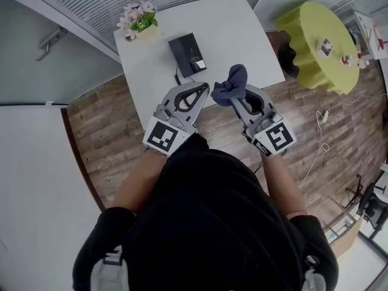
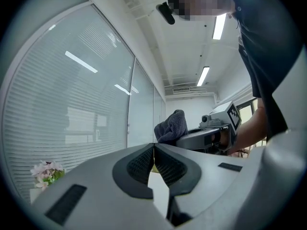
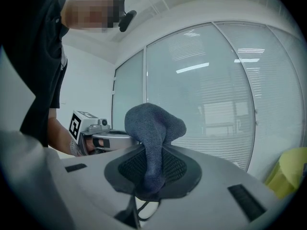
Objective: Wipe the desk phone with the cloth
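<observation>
Person stands at the near edge of a white table (image 1: pixel 242 35), one gripper in each hand, both raised over the wood floor (image 1: pixel 103 138). Right gripper (image 1: pixel 244 99) is clamped on a dark blue-grey cloth (image 3: pixel 153 123); the cloth bunches up above the jaw tips and a fold runs down between the pads. Left gripper (image 2: pixel 153 145) has its jaws pressed together with nothing between them, just beside the right one. Neither touches the table. Black desk phone (image 1: pixel 188 54) lies flat on the table, near the front edge, just ahead of the grippers. Potted flowers (image 1: pixel 138 18) sit at the table's far left corner. Round table with yellow cover (image 1: pixel 315 35) stands to the right, well apart.
</observation>
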A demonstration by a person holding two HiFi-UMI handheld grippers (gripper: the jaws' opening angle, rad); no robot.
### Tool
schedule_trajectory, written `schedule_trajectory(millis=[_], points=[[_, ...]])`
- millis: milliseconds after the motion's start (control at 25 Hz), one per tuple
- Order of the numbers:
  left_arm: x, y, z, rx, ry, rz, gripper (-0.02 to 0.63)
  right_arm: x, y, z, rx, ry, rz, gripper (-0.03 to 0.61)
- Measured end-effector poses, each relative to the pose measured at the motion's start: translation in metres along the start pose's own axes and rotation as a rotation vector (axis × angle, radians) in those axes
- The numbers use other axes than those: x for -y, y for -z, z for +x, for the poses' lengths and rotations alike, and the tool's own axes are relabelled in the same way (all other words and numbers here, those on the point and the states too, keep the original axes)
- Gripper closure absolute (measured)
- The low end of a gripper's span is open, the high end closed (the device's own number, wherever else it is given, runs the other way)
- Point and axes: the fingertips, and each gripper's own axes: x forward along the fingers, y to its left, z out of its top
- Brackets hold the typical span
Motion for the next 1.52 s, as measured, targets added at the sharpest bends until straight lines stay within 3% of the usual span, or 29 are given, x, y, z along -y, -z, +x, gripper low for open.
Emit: schedule_trajectory(millis=[360, 760, 1120, 1520], points=[[-0.046, 0.011, 0.005, -0.013, -0.020, -0.021, 0.603, 0.018, 0.003, 0.044, -0.037, -0.002, -0.007, 0.500], [-0.080, 0.020, 0.004, 0.001, -0.124, -0.049, 0.603, 0.035, 0.009, 0.087, -0.055, -0.108, -0.008, 0.500], [-0.109, 0.033, 0.022, -0.062, -0.304, -0.014, 0.603, 0.070, 0.026, 0.122, -0.103, -0.254, -0.027, 0.500], [-0.150, 0.086, 0.036, -0.153, -0.556, -0.065, 0.603, 0.115, 0.095, 0.188, -0.332, -0.404, -0.139, 0.500]])
